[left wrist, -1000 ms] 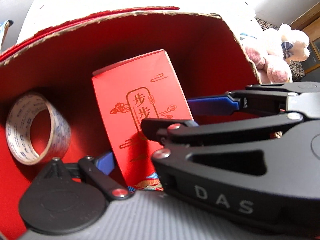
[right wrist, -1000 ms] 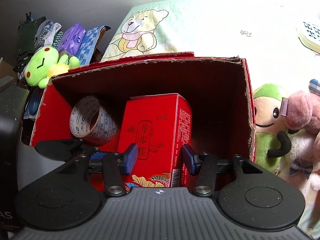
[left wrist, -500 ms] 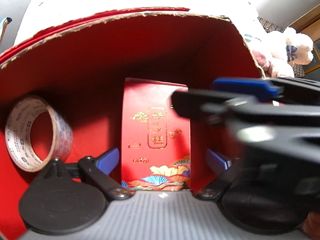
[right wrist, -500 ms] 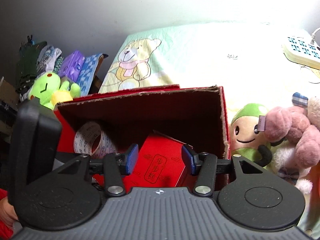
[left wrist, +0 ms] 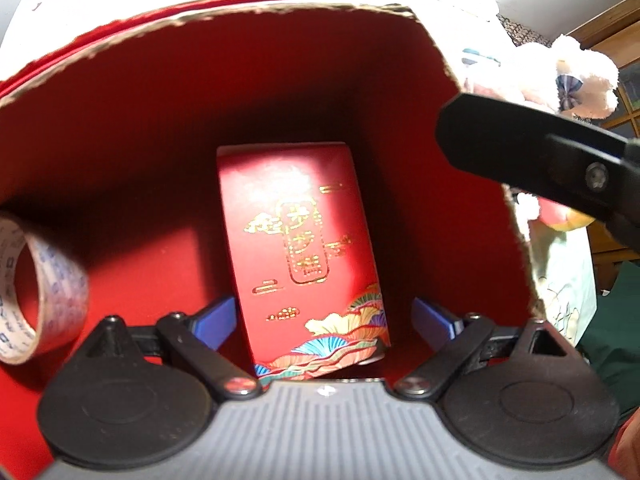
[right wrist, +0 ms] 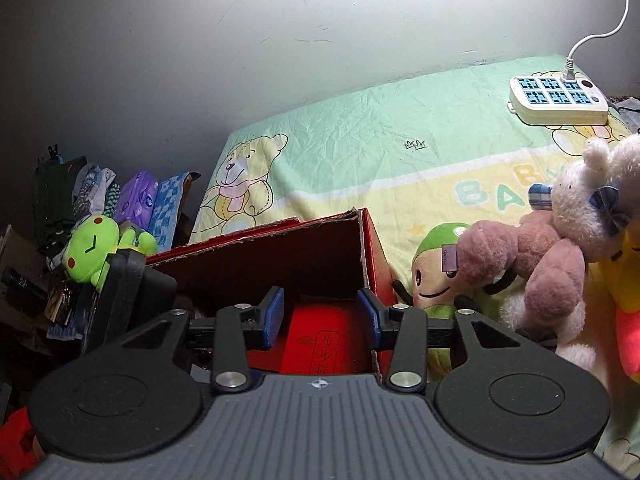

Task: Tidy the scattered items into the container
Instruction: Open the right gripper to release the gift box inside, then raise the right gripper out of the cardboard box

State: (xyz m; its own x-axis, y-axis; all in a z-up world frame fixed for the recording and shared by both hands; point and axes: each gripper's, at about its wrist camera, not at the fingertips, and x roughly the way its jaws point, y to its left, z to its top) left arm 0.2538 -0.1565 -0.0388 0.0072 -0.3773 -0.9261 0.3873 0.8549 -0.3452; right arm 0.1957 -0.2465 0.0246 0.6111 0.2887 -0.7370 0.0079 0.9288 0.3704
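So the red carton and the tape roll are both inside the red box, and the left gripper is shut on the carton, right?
Not quite. The left wrist view shows the left gripper open, its fingers clear of the carton. Carton and tape roll are inside the box.

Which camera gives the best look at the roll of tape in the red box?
The left wrist view. The roll of tape stands on edge against the red box's left wall, its printed band clear though cut by the frame edge. In the right wrist view it is hidden behind the left gripper's body.
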